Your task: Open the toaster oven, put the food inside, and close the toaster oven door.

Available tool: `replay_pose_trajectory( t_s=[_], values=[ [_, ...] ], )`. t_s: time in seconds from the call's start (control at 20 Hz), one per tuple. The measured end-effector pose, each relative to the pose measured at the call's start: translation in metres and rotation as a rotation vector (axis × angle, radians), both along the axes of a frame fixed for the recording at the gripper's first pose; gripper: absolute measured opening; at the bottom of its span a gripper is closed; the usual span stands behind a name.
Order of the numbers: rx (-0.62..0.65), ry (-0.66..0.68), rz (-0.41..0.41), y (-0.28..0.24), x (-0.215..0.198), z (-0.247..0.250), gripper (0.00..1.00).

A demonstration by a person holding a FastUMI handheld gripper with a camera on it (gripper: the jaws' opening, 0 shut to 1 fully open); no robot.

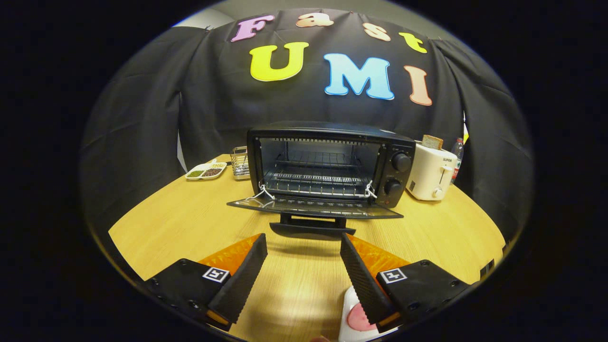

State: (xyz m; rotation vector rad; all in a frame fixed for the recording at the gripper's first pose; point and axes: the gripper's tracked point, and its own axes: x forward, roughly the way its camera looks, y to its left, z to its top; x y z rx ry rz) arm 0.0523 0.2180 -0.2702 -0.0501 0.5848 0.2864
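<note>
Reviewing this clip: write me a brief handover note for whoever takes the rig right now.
Claw: open, holding nothing, fingers spread above the table, pointed at the toaster oven.
Oven door: already folded down flat, rack inside bare.
Food: a pink item on a white dish, close under the right finger, not yet picked up.
Done: door opened.
Left: grasp the food, place it on the rack, close the door.

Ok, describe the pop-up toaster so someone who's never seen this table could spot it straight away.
Start at the black toaster oven with its door dropped open, beyond the open gripper on the wooden table. Right beside its two knobs stands the toaster. It is the cream-white box with a front lever and a slice of bread poking from the top.
</note>
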Motion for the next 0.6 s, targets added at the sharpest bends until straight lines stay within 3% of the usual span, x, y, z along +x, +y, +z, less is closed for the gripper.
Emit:
replay_pose_trajectory(
  t_s=[0.25, 0.6],
  values=[
    [0.06, 0.105, 0.012, -0.024, -0.033, 0.008, 0.99],
    [0.11, 0.253, 0.102, -0.084, -0.029, 0.017, 0.97]
  ],
)
